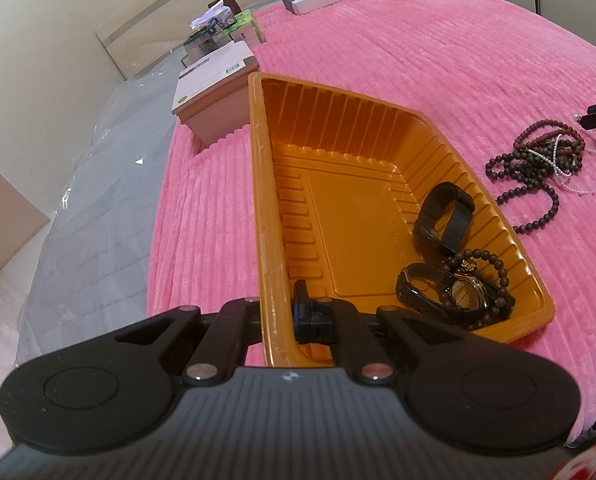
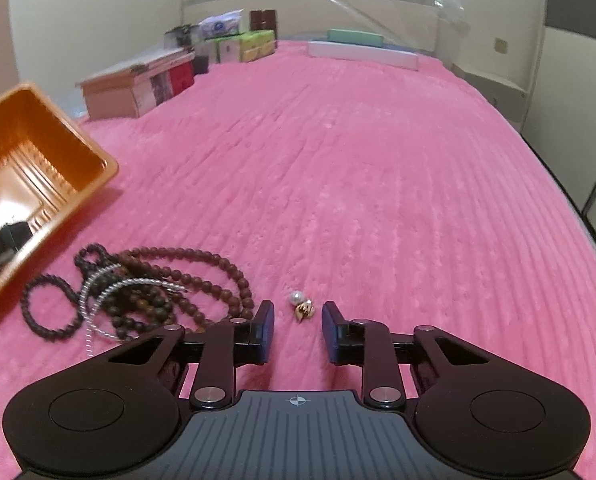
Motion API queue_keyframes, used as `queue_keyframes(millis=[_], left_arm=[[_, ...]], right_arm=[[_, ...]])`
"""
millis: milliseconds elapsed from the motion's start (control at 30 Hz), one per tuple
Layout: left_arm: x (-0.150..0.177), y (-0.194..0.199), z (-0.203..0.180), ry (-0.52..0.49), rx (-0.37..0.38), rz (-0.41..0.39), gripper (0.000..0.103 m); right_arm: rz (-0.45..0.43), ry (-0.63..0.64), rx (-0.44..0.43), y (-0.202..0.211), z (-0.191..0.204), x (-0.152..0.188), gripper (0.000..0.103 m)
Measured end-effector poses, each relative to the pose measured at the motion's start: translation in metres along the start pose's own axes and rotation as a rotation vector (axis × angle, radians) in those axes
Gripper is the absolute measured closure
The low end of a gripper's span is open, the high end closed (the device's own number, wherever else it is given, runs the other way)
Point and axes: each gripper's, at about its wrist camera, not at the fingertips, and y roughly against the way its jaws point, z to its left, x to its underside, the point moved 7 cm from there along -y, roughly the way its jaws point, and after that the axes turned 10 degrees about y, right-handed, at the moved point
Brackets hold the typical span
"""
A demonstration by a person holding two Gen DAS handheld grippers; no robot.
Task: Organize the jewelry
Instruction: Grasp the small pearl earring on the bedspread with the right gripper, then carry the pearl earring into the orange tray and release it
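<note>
My left gripper [image 1: 280, 312] clamps the orange tray [image 1: 257, 184] rim to steady it; my right gripper [image 2: 298, 322] stands spread around the pearl earring [image 2: 302, 305], right of the tray, beside the bead necklaces [image 2: 145, 292]

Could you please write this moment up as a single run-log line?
left tongs: shut on orange ribbed plastic tray rim | right tongs: open, straddling small pearl-and-gold earring | dark beaded necklaces: on blanket

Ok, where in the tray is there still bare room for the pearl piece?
The orange tray floor is bare along its left wall and far end. Its near right corner is crowded: black watches and a bead bracelet. The left gripper grips the near-left rim.
</note>
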Motion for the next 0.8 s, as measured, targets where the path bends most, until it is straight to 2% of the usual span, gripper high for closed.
queue_keyframes(millis=[133, 167, 200, 433, 567, 800], left_arm=[[0.000, 0.000, 0.000, -0.001, -0.001, 0.001, 0.099], [0.000, 0.000, 0.000, 0.000, -0.001, 0.002, 0.099], [0.000, 0.000, 0.000, 0.001, -0.001, 0.003, 0.099], [0.001, -0.001, 0.002, -0.005, -0.002, 0.002, 0.099], [0.001, -0.001, 0.002, -0.004, -0.001, 0.001, 0.099], [0.001, -0.002, 0.002, -0.008, 0.000, 0.001, 0.099]], right_arm=[[0.015, 0.053, 0.012, -0.014, 0.002, 0.001, 0.080], [0.016, 0.067, 0.012, -0.015, 0.003, 0.002, 0.083], [0.013, 0.078, 0.009, -0.015, 0.005, 0.002, 0.093], [-0.043, 0.093, 0.025, 0.010, 0.017, -0.002, 0.093], [-0.090, 0.069, -0.021, 0.033, 0.035, -0.015, 0.093], [-0.165, 0.047, -0.182, 0.061, 0.091, -0.054, 0.093]])
